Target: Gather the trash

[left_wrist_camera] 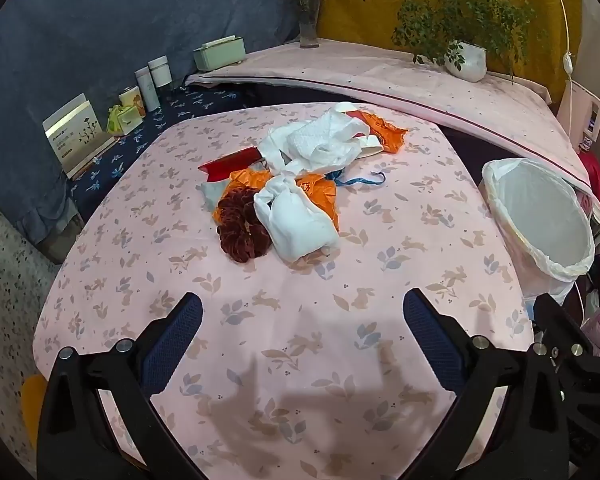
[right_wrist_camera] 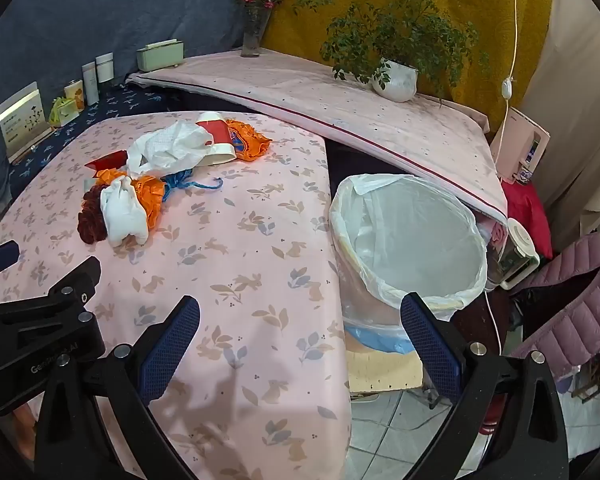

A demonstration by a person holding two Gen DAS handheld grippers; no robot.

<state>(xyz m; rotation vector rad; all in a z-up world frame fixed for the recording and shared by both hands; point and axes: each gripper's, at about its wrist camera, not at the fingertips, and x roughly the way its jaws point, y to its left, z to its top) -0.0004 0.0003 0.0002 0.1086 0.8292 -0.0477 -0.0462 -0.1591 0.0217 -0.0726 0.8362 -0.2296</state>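
Observation:
A pile of trash lies mid-table on the pink rabbit-print cloth (left_wrist_camera: pixel 300 340): white crumpled plastic (left_wrist_camera: pixel 320 140), a white knotted wad (left_wrist_camera: pixel 300 220), orange wrappers (left_wrist_camera: pixel 384 128), a dark red scrunched piece (left_wrist_camera: pixel 240 224), a red card (left_wrist_camera: pixel 232 164) and blue string (left_wrist_camera: pixel 356 179). The pile also shows in the right wrist view (right_wrist_camera: pixel 160 168). A white-lined trash bin (left_wrist_camera: pixel 540 216) (right_wrist_camera: pixel 412 240) stands off the table's right edge. My left gripper (left_wrist_camera: pixel 302 312) is open and empty, near of the pile. My right gripper (right_wrist_camera: pixel 300 320) is open and empty, over the table's right edge beside the bin.
A raised pink-covered shelf (left_wrist_camera: pixel 380 72) behind the table holds a potted plant (left_wrist_camera: pixel 466 58) and a flower vase (left_wrist_camera: pixel 309 28). Boxes and jars (left_wrist_camera: pixel 148 84) line the back left. A pink jacket (right_wrist_camera: pixel 572 300) and clutter lie right of the bin.

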